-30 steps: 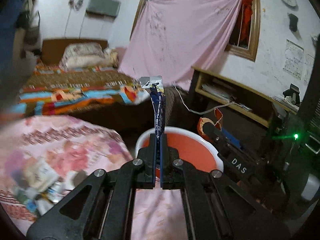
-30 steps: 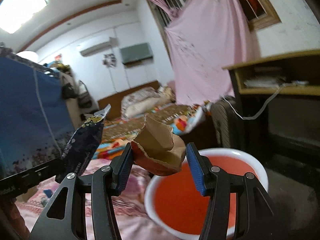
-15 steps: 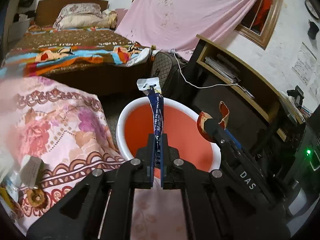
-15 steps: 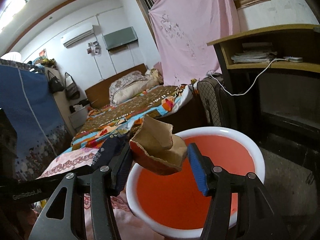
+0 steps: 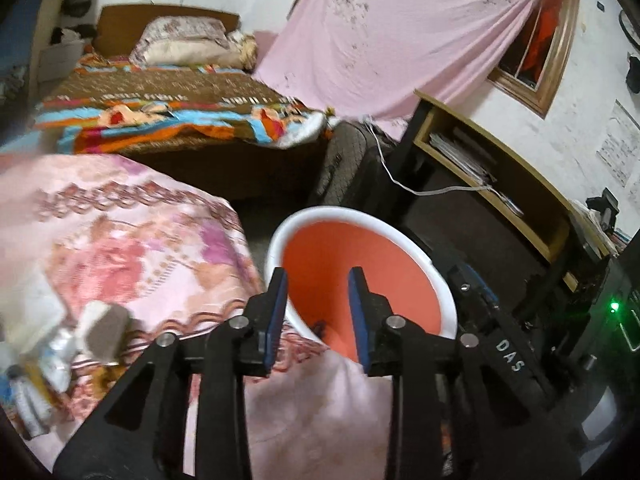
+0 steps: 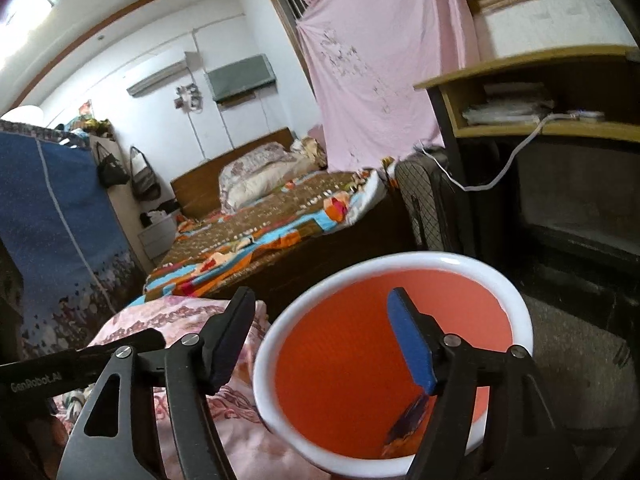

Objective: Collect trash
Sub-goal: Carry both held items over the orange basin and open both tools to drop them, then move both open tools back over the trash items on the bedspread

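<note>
Opening over the round white-rimmed orange plastic tub (image 5: 362, 280), left gripper (image 5: 318, 300) and right gripper (image 6: 328, 340) both hold nothing, jaws spreading. Right view alone shows dark blue crumpled wrapper (image 6: 406, 424) inside the tub; left view alone shows blurred trash pile (image 5: 60, 360) on pink floral bedspread (image 5: 120, 248).

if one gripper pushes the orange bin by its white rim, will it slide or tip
Probably slides easily: the orange bin looks like thin plastic and nearly empty, with only a wrapper visible inside, so likely light. A push high on the white rim could tip it rather than slide it. The pink floral bedcover against its side may brace it that way.
</note>
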A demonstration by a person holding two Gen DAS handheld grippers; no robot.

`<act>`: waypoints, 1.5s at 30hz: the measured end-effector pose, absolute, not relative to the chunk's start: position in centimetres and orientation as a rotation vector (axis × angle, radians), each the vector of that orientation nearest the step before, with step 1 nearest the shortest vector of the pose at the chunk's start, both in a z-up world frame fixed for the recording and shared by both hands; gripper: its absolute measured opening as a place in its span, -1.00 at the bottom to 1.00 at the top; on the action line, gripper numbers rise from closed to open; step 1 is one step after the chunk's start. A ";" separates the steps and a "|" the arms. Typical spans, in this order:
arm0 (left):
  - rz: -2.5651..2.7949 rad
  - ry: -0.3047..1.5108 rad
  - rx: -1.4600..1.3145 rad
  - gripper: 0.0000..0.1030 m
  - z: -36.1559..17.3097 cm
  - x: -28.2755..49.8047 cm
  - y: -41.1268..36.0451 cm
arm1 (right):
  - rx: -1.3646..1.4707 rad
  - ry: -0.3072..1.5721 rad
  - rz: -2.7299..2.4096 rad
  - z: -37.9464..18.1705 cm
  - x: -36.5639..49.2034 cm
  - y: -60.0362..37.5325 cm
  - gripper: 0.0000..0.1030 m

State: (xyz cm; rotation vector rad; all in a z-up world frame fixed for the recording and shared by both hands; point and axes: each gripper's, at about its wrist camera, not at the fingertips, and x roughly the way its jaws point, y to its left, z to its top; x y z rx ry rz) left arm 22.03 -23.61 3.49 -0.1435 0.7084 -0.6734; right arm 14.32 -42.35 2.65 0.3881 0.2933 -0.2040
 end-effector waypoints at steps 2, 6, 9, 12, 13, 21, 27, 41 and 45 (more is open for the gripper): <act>-0.640 0.671 -0.141 -0.54 3.8 21.5 -22.4 | 0.367 0.262 -0.190 3.2 14.0 -41.8 0.42; -0.550 0.583 -0.143 -0.28 4.6 20.2 -19.4 | 0.328 0.193 -0.154 4.2 13.2 -40.2 0.54; -0.479 0.526 -0.159 -0.06 4.9 19.3 -17.1 | 0.299 0.155 -0.129 4.8 12.9 -39.2 0.63; -0.408 0.471 -0.170 0.21 5.3 18.4 -14.8 | 0.274 0.116 -0.104 5.3 12.5 -37.9 0.84; -0.388 0.457 -0.173 0.27 5.4 18.1 -14.2 | 0.269 0.105 -0.096 5.5 12.5 -37.7 0.94; -0.204 0.328 -0.212 0.78 5.7 15.4 -8.0 | 0.217 0.030 -0.009 6.4 11.8 -34.3 1.00; -0.109 0.279 -0.192 0.78 5.1 13.3 -4.6 | 0.156 0.011 0.076 6.6 11.6 -30.9 1.00; -0.027 0.206 -0.143 0.78 4.6 10.2 -1.6 | -0.035 0.038 0.213 6.0 11.6 -25.2 1.00; -0.038 0.230 -0.143 0.78 4.2 10.3 -1.5 | -0.056 0.078 0.229 5.6 12.1 -24.6 1.00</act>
